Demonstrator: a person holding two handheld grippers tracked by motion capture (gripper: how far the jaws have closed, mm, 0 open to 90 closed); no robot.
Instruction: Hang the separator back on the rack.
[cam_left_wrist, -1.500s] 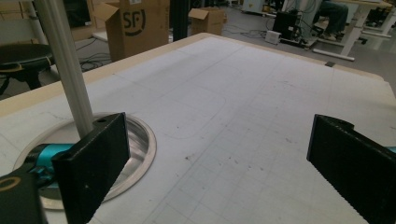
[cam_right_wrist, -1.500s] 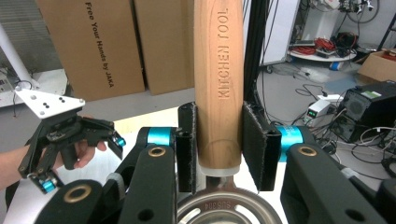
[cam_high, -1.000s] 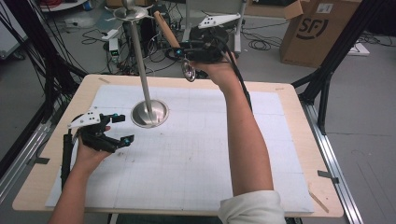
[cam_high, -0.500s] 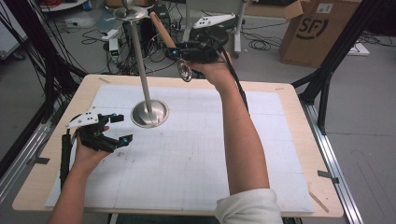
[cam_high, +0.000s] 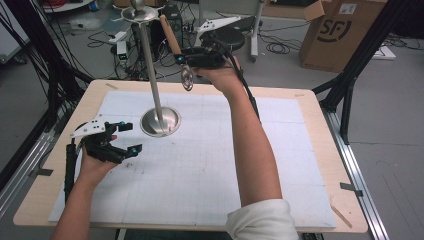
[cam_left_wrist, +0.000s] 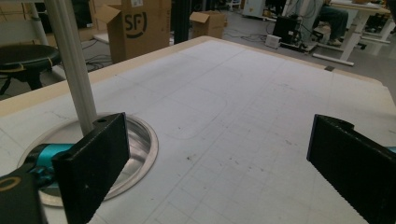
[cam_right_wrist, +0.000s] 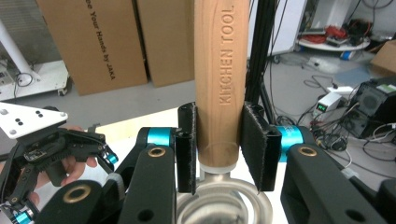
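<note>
Right gripper view: right gripper (cam_right_wrist: 218, 149) is clamping the wooden handle (cam_right_wrist: 219, 70); left gripper (cam_high: 117, 137) gaping; the tool may be slipping.

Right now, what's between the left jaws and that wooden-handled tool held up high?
In the high view, the metal stand rises between the left gripper and the wooden-handled tool.

A pale wood-edged counter (cam_high: 320, 107) under a white gridded mat (cam_high: 210, 190) stands on a grey floor (cam_high: 380, 100) strewn with black cables (cam_high: 280, 47), with a printed cardboard box (cam_high: 345, 30) behind and black frame struts (cam_high: 350, 85) alongside.
</note>
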